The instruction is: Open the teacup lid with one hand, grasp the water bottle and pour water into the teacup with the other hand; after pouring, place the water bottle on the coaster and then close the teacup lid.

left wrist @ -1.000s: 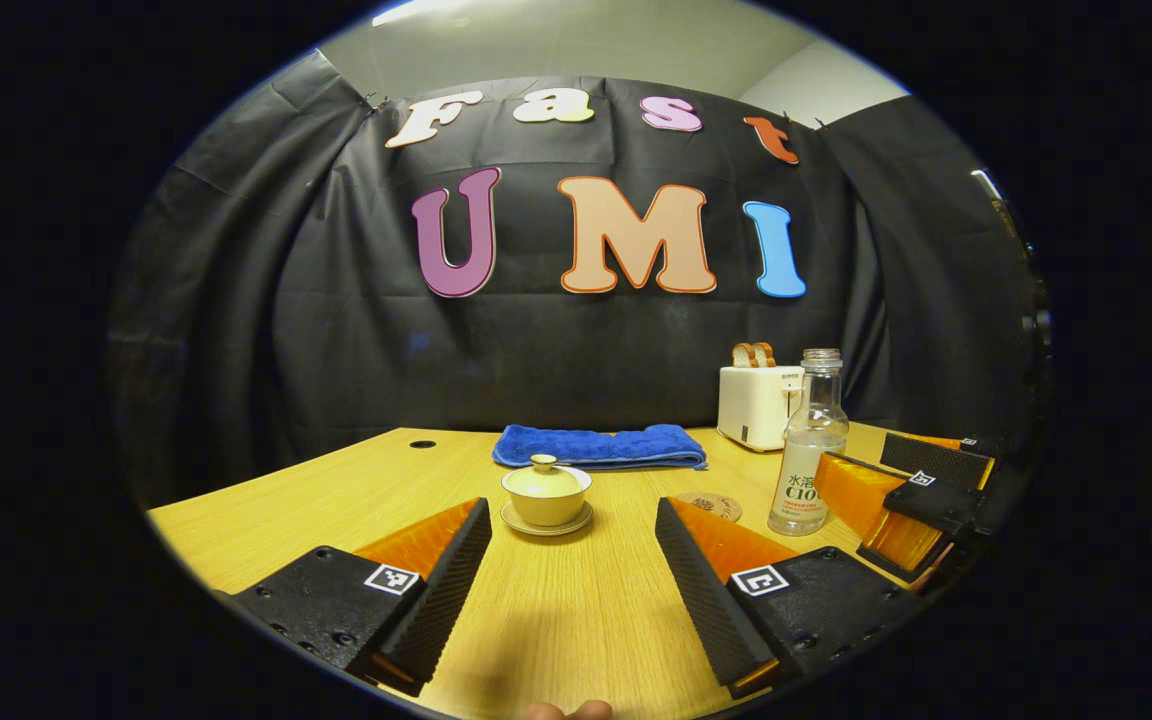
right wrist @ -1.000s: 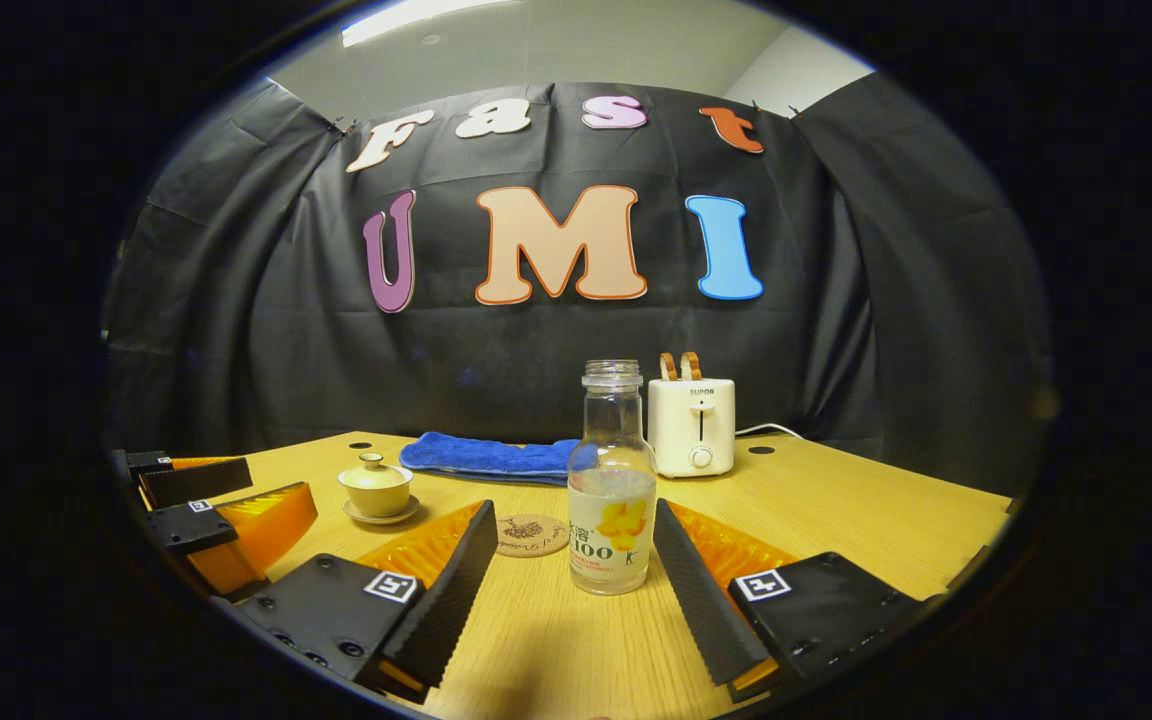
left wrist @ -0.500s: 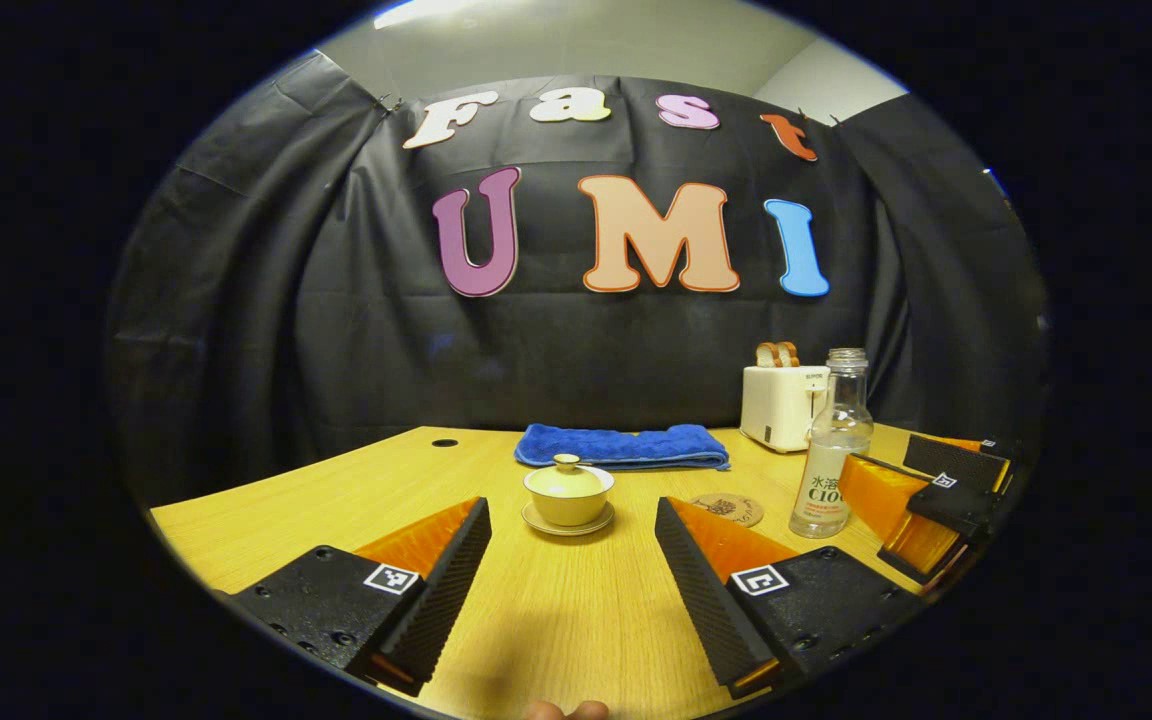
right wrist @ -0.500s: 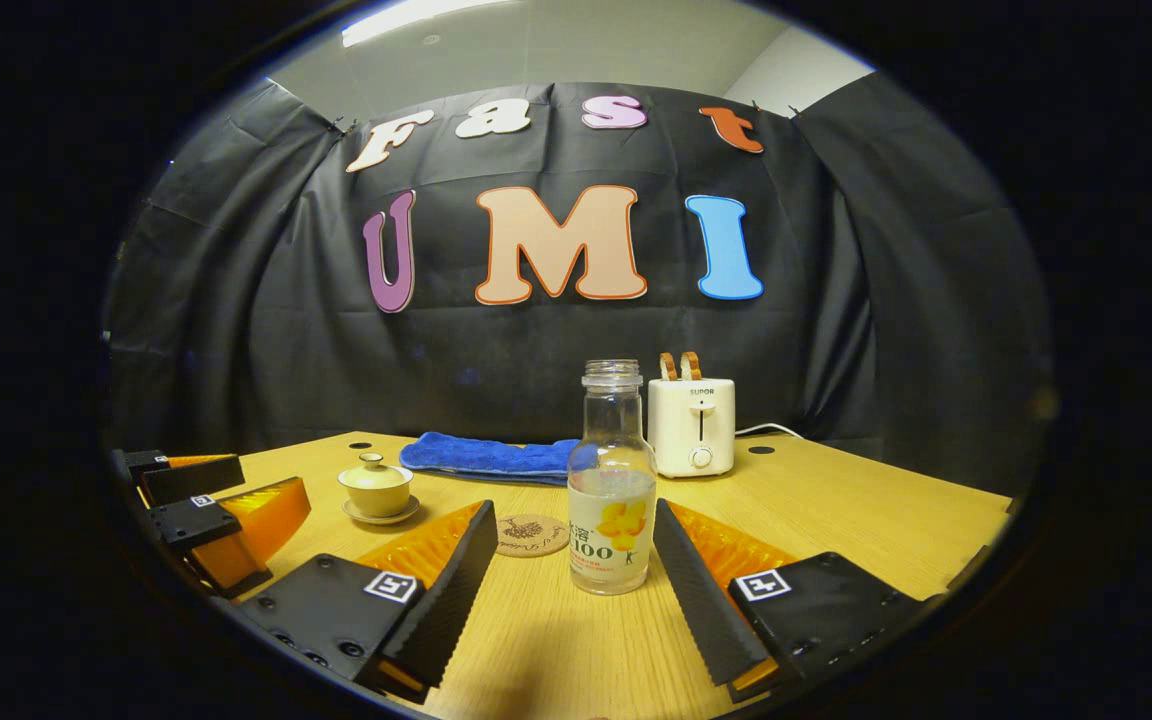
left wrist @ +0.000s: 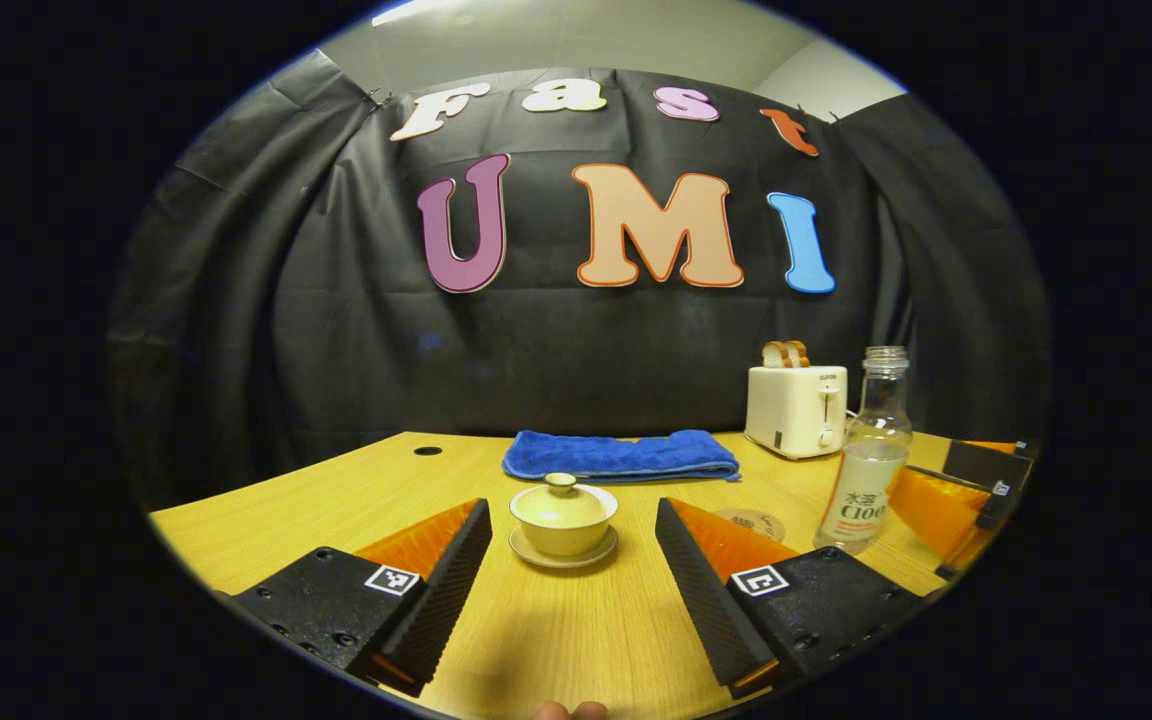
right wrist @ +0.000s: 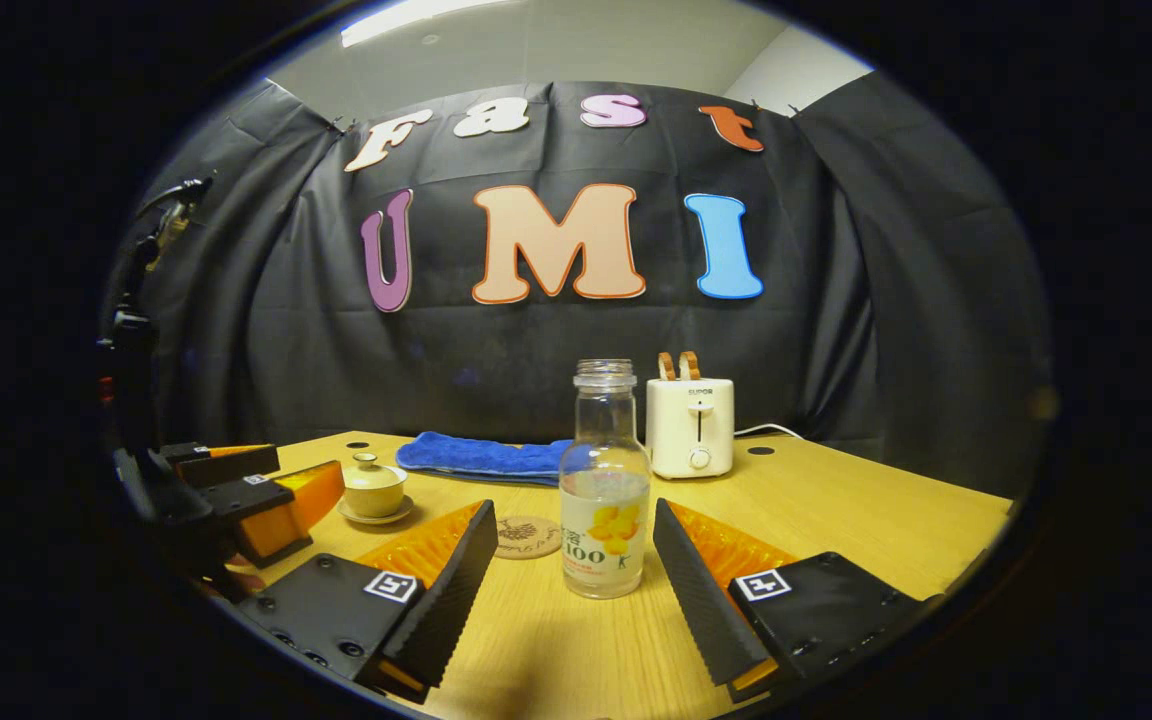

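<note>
So the worktop is a pale wood-grain laminate with a few round cable holes near the far edge. The teacup is a glazed yellowish ceramic one, round-bellied, sitting on a matching saucer with its domed lid on, little knob on top. It stands just ahead of the left gripper, lined up with the gap between its ribbed fingers; the jaws are wide apart and touch nothing.

The water bottle is clear with a narrow neck and threaded mouth, no cap, roughly half full, and it stands upright on the worktop between the fingertips of the right gripper. Those jaws are spread too, with a gap on each side of the bottle. Its label has a yellow fruit picture and some print I can't make out cleanly.

The coaster is a flat round brownish disc with a dark printed pattern, just left of the bottle, bare.

Further back there's a folded blue terry towel and a cream toaster with two slices poking up; small lettering on it is too tiny to read.
</note>
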{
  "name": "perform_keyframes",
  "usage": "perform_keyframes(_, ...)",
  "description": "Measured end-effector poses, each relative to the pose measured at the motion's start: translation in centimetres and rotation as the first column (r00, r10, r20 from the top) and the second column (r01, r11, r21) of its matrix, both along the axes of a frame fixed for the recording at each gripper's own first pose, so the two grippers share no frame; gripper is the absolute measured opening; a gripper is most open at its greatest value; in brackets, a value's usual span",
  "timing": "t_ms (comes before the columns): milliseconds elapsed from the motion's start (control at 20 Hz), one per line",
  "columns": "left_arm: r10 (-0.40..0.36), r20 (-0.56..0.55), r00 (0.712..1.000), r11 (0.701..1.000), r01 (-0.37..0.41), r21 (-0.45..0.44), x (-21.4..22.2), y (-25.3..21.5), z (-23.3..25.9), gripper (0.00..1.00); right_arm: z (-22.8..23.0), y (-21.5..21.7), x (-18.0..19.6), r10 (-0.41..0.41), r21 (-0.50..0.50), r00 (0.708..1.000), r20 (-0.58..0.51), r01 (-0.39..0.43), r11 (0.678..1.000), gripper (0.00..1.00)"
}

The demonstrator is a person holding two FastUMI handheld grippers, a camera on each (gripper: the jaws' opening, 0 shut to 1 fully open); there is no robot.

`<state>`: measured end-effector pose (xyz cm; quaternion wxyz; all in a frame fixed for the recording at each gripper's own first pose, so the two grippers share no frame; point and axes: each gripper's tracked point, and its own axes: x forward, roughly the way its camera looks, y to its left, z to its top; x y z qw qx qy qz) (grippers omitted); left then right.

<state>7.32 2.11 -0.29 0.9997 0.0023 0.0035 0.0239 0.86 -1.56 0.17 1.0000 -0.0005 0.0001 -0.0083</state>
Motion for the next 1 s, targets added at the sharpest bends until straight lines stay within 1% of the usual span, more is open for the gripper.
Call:
perform_keyframes(200, 0.002, 0.0, 1.0, 1.0, -0.002, 0.004, 4.0, 0.6, 0.1, 0.96, 0.0, -2.8, 1.0, -0.055, -0.002, 0.998, 0.001, 0.055, 0.998, 0.99)
perform_keyframes(350, 0.011, -0.007, 1.0, 1.0, -0.011, 0.006, 6.4, 1.0, 0.0, 0.96, 0.1, -3.9, 1.4, -0.082, -0.003, 0.997, 0.003, 0.082, 0.997, 0.98)
perform_keyframes(500, 0.024, -0.038, 0.999, 1.0, -0.023, 0.01, 8.2, 1.3, -0.6, 0.96, 0.1, -4.3, 1.4, -0.09, -0.003, 0.996, 0.003, 0.09, 0.996, 0.98)
perform_keyframes(550, 0.03, -0.075, 0.997, 0.999, -0.028, 0.02, 8.8, 1.4, -1.1, 0.96, 0.1, -4.2, 1.5, -0.091, -0.003, 0.996, 0.004, 0.091, 0.996, 0.98)
perform_keyframes(700, 0.032, -0.145, 0.989, 0.999, -0.025, 0.048, 9.2, 1.1, -2.2, 0.96, 0.2, -4.2, 1.5, -0.091, -0.003, 0.996, 0.003, 0.091, 0.996, 0.98)
perform_keyframes(1000, 0.049, -0.193, 0.98, 0.996, -0.033, 0.083, 9.5, 1.2, -2.7, 0.94, 0.2, -4.3, 1.6, -0.091, -0.003, 0.996, 0.003, 0.091, 0.996, 0.98)
